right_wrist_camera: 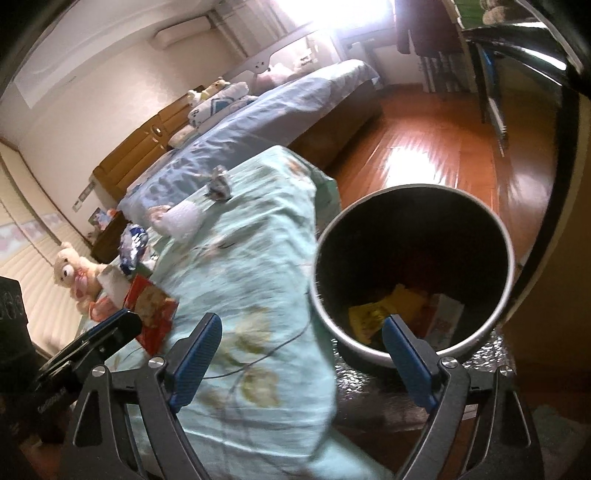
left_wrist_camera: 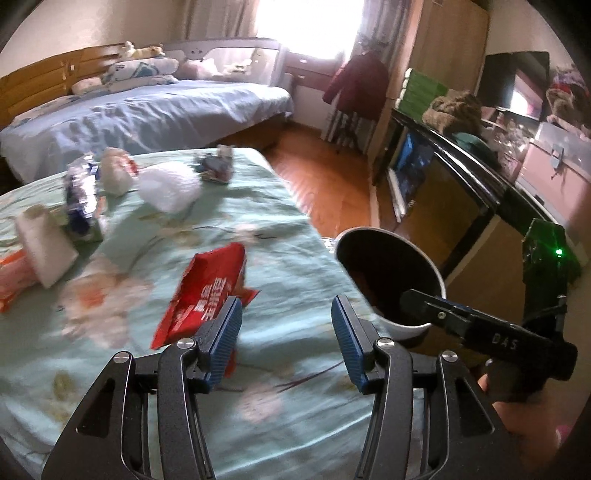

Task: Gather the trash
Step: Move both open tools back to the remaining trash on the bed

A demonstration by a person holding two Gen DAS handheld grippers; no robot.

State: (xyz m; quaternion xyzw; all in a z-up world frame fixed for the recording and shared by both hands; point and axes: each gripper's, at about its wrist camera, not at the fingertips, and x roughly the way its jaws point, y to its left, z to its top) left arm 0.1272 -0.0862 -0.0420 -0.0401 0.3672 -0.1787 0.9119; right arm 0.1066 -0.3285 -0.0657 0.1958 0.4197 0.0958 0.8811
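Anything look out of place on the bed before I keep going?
Yes: litter is strewn over the green bedspread: a red wrapper, a crumpled white bag, a paper roll. The bin already holds some wrappers.

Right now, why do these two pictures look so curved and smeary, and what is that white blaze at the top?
Left wrist view: the lens bends the room into a round frame, the window is blown out white, and the green floral bedsheet and red snack wrapper are smeared. Right wrist view: the same glare up top, a bright patch on the wooden floor, a dark inside to the round white-rimmed bin.
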